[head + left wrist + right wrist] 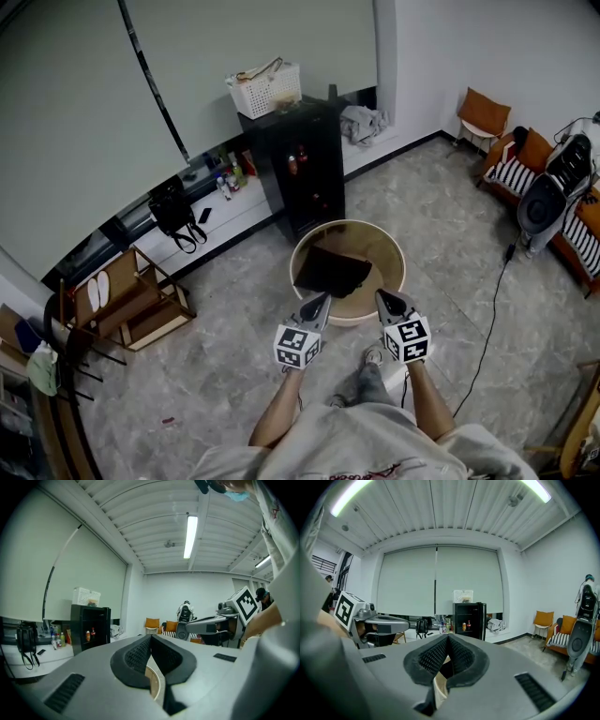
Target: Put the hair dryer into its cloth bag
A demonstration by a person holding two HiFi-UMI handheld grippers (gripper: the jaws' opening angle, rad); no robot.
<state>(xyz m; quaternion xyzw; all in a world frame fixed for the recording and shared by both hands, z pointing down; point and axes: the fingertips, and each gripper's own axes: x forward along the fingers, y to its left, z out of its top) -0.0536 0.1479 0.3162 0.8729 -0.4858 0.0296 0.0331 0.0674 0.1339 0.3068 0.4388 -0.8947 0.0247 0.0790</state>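
left gripper (319,302): jaws pressed together, nothing between them – held roughly level, tip over the near side of the table (399,253), at the bag's 6 o'clock edge; whether it touches the cloth can't be told
right gripper (386,298): same state, pads meeting, empty; tip at 5 o'clock of the bag, just inside the table's rim
bag (331,270): black cloth, lying crumpled on the round table, left of centre, one corner out at the rim at 9 o'clock; the mouth can't be made out
hair dryer: not seen in the open in any view; whether it sits inside the bag can't be told from above
stage: fits a bag with the dryer already in it as well as a flat bag with the dryer somewhere out of frame
surroundings: black cabinet (305,169) at 12 o'clock beyond the table, white basket (265,89) on top
risk 1: closed tips meeting limp cloth would push, not grip – the bag is already at the rim and could slide off the table
risk 2: a pinch through both layers would hold the mouth shut
risk 3: if the dryer is inside, lifting by the wrong end would tip it out
risk 4: both grippers work close together over a small top, so they could knock each other
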